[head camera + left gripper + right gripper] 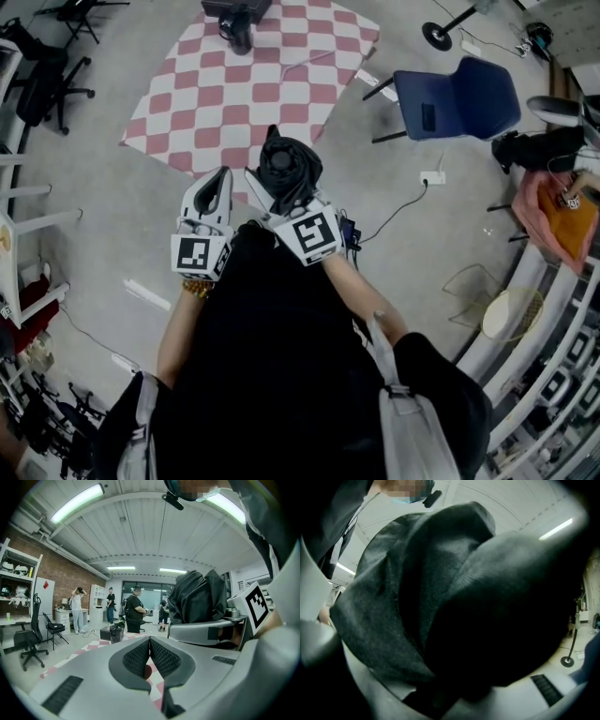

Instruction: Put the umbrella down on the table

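In the head view, a folded black umbrella (pixel 286 173) is bunched between the jaws of my right gripper (pixel 283 195), which is shut on it and held out in front of the person's body. Its dark fabric (pixel 440 597) fills the right gripper view and hides the jaws there. My left gripper (pixel 221 183) sits just to the left, apart from the umbrella. Its pads (pixel 140 656) meet with nothing between them. The left gripper view shows the umbrella (pixel 197 597) to the right, above the right gripper's body (pixel 206 631).
Ahead on the floor lies a red-and-white chequered mat (pixel 253 84) with a black case (pixel 236 19) on it. A blue chair (pixel 459 98) stands at the right, office chairs (pixel 47 75) at the left, and a power strip (pixel 432 177) with a cable nearby. Several people (pixel 135 609) stand far off.
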Demonstrator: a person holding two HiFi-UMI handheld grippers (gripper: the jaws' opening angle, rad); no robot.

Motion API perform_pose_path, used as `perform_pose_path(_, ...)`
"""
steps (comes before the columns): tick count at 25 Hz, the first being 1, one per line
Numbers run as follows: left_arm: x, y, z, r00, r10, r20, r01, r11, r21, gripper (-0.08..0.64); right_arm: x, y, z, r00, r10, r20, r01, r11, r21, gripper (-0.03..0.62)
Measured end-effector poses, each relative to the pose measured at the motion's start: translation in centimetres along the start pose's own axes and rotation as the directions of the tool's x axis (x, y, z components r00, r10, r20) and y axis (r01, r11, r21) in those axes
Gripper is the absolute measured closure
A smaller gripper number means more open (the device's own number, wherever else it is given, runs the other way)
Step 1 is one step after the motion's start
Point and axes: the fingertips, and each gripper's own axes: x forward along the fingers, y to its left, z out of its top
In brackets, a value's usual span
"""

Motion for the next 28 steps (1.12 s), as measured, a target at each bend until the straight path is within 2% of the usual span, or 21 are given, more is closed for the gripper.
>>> perform_pose_path(4, 1.4, 0.4, -0.6, 0.999, 0.044, -0.012, -0.044, 0.999, -0.025, 0.546, 1.1, -2.7, -1.5, 0.999, 0.028, -0.039, -0.028, 0.999, 0.022, 0.407)
perform_pose_path(7, 2.0, 1.0, -1.6, 0.998, 0.055, -0.042, -0.056, 0.998, -0.034, 0.546, 2.2, -3.7, -3.6, 0.988, 0.079, -0.131, -0.065, 0.992, 0.105, 0.407)
perform_pose_path(10, 3.0, 1.9, -2.2, 0.997, 0.049, -0.051, -0.051, 0.998, -0.039, 0.545, 4.0, -5.4, -6.4, 0.968, 0.095, -0.232, -0.061, 0.987, 0.149, 0.407)
perform_pose_path(13, 4.1, 3.1, -2.5, 0.998, 0.037, -0.050, -0.039, 0.999, -0.037, 0.545, 6.2, -7.1, -8.9, 0.942, 0.092, -0.323, -0.041, 0.986, 0.162, 0.407)
perform_pose_path(16, 4.8, 4.6, -2.3, 0.998, 0.036, -0.051, -0.037, 0.999, -0.019, 0.545, 8.1, -8.1, -10.4, 0.915, 0.088, -0.394, -0.038, 0.990, 0.134, 0.407)
perform_pose_path(20, 5.6, 7.2, -2.0, 0.999, 0.042, -0.027, -0.043, 0.998, -0.047, 0.546, 11.2, -9.2, -11.3, 0.879, 0.093, -0.467, -0.048, 0.993, 0.107, 0.407)
perform_pose_path(24, 6.2, 9.6, -2.3, 0.998, 0.045, -0.034, -0.044, 0.999, 0.024, 0.546, 15.2, -9.9, -12.8, 0.844, 0.154, -0.514, -0.065, 0.980, 0.187, 0.407)
perform_pose_path(28, 6.9, 11.1, -2.6, 0.999, 0.039, -0.026, -0.038, 0.999, 0.014, 0.545, 18.0, -11.2, -14.9, 0.781, 0.221, -0.584, -0.048, 0.954, 0.297, 0.407)
